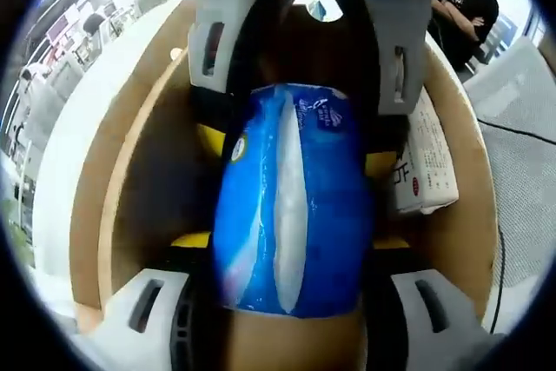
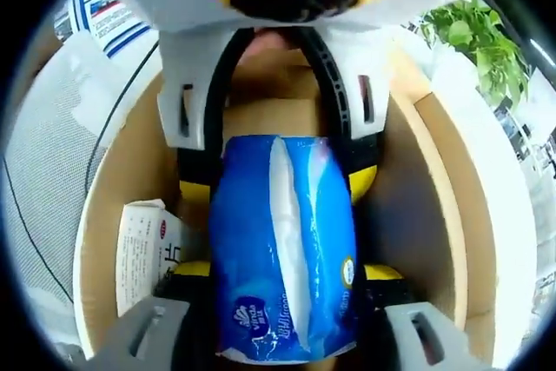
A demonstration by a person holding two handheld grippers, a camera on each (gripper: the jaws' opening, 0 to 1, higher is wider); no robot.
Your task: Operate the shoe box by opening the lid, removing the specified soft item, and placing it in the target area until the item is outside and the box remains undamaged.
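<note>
Both of my grippers are clamping the same blue tissue pack (image 1: 291,202) from opposite ends, the left gripper (image 1: 291,301) rising from the bottom of its view and the right gripper (image 2: 287,336) doing likewise, each seeing the other's white jaws at the top of its frame. The shoe box (image 1: 122,162) is the largest thing around, its brown walls curving up both sides of each view with the lid already off, and the pack is sitting low inside it, at frame centre. I judge the main risk to be the two grips pulling unevenly: the soft wrapper could be stretching or slipping, or a jaw could be scraping the cardboard wall and denting it. A white printed packet (image 1: 426,162) is lying against the wall at centre right of the left gripper view, just beside the pack, and could be dragged along.
</note>
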